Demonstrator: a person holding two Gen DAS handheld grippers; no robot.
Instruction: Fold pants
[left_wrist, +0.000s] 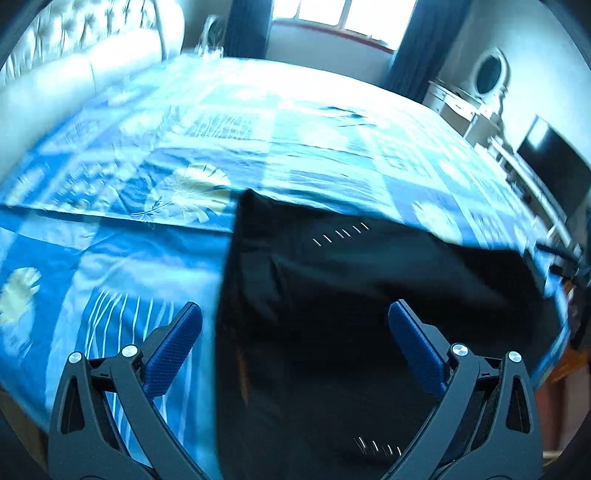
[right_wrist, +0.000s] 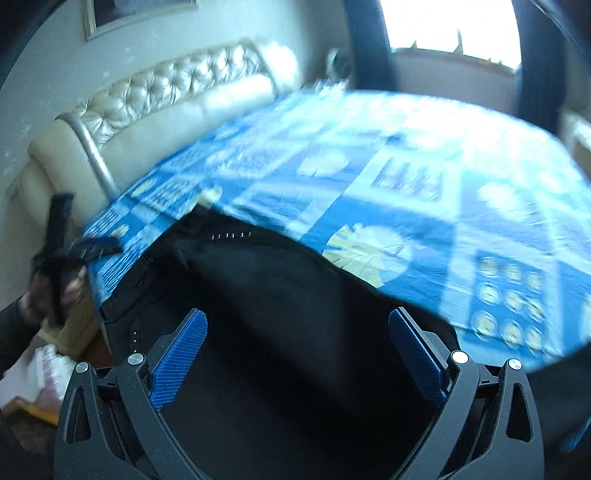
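Black pants (left_wrist: 362, 295) lie flat on the blue patterned bedspread (left_wrist: 155, 155) near the bed's front edge. My left gripper (left_wrist: 295, 314) hovers open above their left part, its blue pads (left_wrist: 177, 343) wide apart with nothing between them. From the right wrist view the same pants (right_wrist: 280, 295) fill the lower middle, a row of small white stitches near their far edge. My right gripper (right_wrist: 297, 321) is open over the dark cloth, holding nothing. At the left of that view the left gripper (right_wrist: 59, 236) shows as a dark blur in a hand.
A cream tufted headboard (right_wrist: 166, 88) runs along the bed's left side. A bright window (left_wrist: 343, 14) with dark curtains lies beyond the far edge. White furniture and a dark screen (left_wrist: 554, 162) stand at the right. Bedspread (right_wrist: 424, 177) stretches beyond the pants.
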